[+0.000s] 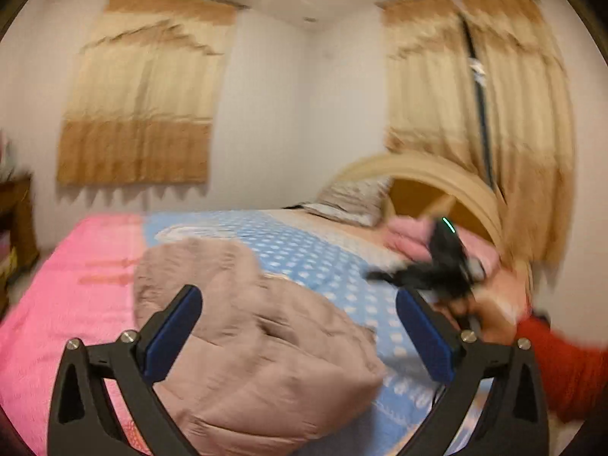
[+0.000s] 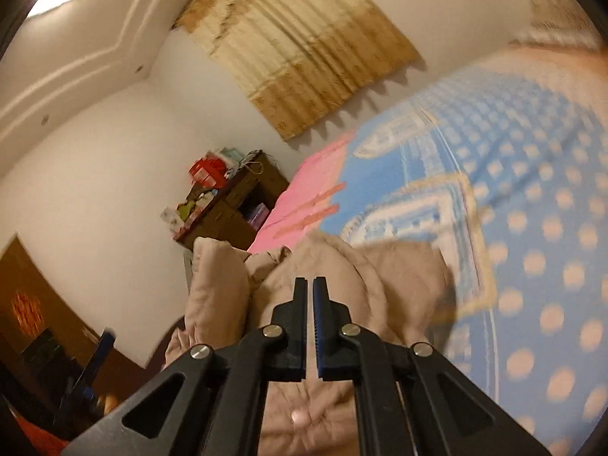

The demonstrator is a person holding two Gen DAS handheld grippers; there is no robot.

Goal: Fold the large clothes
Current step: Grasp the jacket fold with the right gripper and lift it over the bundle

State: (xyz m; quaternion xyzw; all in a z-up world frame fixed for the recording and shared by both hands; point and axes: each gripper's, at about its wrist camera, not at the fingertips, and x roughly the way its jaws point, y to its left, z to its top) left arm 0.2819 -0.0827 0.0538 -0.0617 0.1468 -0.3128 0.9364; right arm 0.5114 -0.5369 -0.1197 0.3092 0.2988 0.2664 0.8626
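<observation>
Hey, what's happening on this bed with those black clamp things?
A person is folding a large beige garment on a bed covered in pink and blue dotted sheets, using a handheld gripper in each hand. The left gripper is wide open above the bunched garment, gripping nothing. The right gripper has its fingers closed together over the same garment; whether fabric is pinched between them is hard to tell. The garment is still a rumpled heap, not a neat fold.

Right tongs motion-smeared (holding hand too), beige garment cut off below, dresser clutter unreadable
</observation>
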